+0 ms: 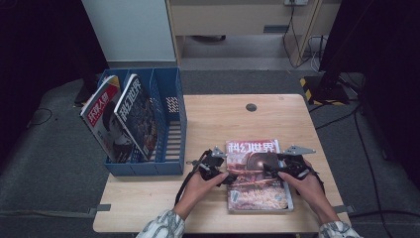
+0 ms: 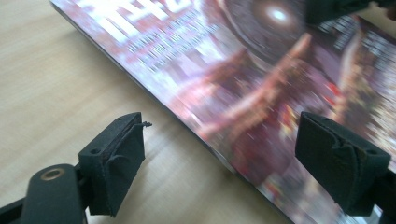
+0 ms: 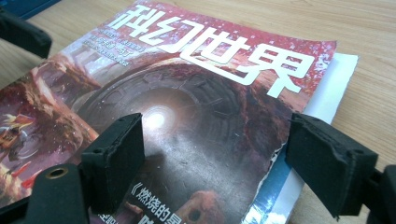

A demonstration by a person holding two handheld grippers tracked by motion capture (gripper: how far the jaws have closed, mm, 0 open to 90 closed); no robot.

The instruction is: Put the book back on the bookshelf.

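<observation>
I'm hovering both grippers, left (image 1: pixel 229 177) and right (image 1: pixel 267 171), wide open and empty, over the floppy, slick red glossy-covered magazine (image 1: pixel 255 173); grabbing its side edges looks best.

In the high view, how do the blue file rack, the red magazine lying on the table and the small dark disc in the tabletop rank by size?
1. Blue file rack, largest.
2. Red magazine, lying flat between the grippers.
3. Dark disc, far the smallest.
The rack stands farther from the camera, yet looks bigger.
</observation>
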